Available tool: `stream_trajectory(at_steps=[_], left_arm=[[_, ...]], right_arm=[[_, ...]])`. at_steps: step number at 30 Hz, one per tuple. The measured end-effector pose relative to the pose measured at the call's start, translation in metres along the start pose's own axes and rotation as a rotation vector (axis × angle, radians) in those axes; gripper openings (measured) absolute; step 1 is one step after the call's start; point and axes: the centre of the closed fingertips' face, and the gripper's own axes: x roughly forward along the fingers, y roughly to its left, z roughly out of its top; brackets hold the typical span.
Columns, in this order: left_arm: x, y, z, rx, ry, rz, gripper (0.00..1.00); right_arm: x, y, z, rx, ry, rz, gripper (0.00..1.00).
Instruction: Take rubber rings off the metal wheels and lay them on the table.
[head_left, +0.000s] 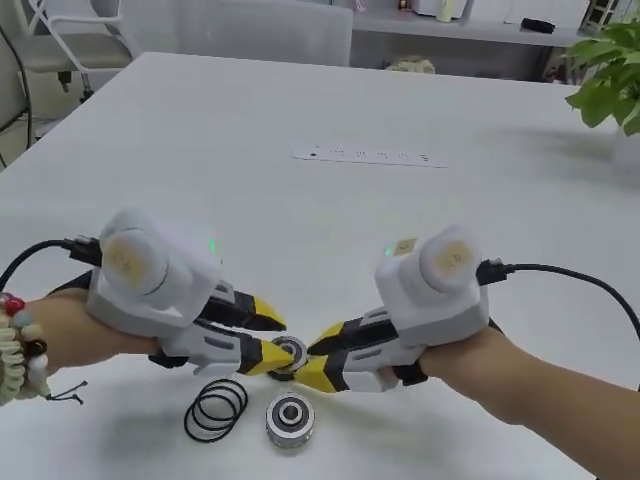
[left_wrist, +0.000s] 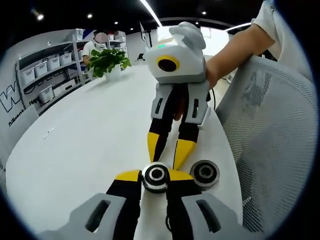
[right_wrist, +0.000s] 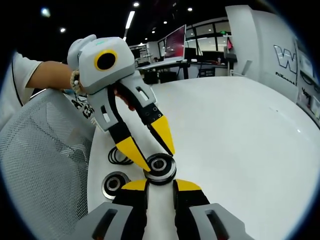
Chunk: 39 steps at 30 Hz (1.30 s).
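Left tongs (head_left: 272, 340) clenched on a small round silver metal wheel (head_left: 289, 352), one tip on each side of its rim. The wheel is held just above the white table (head_left: 330, 220), near its front edge. A dark band runs round the wheel, probably a rubber ring not yet taken off.

Right tongs (head_left: 312, 362) come in from the opposite side, nose to nose with the left. Their yellow tips are slightly parted and right at the wheel's rim. Can't tell whether they pinch the band or only touch it.

Key relation: the wheel sits straight ahead of the right tongs, between the two pairs of tips. Its axle seems to run crosswise to both, but that's hard to be sure of. Judgement: left acts as the holder, and right is the one placed to peel the band off.

Thin black rubber rings (head_left: 215, 408) lie loose and flat on the table just below the left tongs. A second silver metal wheel (head_left: 290, 418) stands just beside them, apart from both tongs.
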Motion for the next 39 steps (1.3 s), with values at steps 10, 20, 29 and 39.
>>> stream_trajectory(at_steps=[10, 20, 29, 39], left_arm=[[-0.001, 0.001, -0.002, -0.089, -0.027, -0.01, 0.07], [-0.001, -0.003, 0.0, -0.079, -0.03, -0.006, 0.07], [-0.001, -0.003, 0.0, -0.074, -0.039, -0.001, 0.08], [-0.001, -0.003, 0.0, -0.075, -0.047, 0.004, 0.08]], right_arm=[[0.001, 0.001, -0.001, -0.003, 0.002, 0.005, 0.15], [0.0, -0.002, -0.003, -0.043, 0.017, -0.008, 0.02], [0.001, -0.006, -0.003, 0.036, 0.032, -0.027, 0.0], [-0.009, -0.011, 0.008, 0.253, -0.061, -0.002, 0.0]])
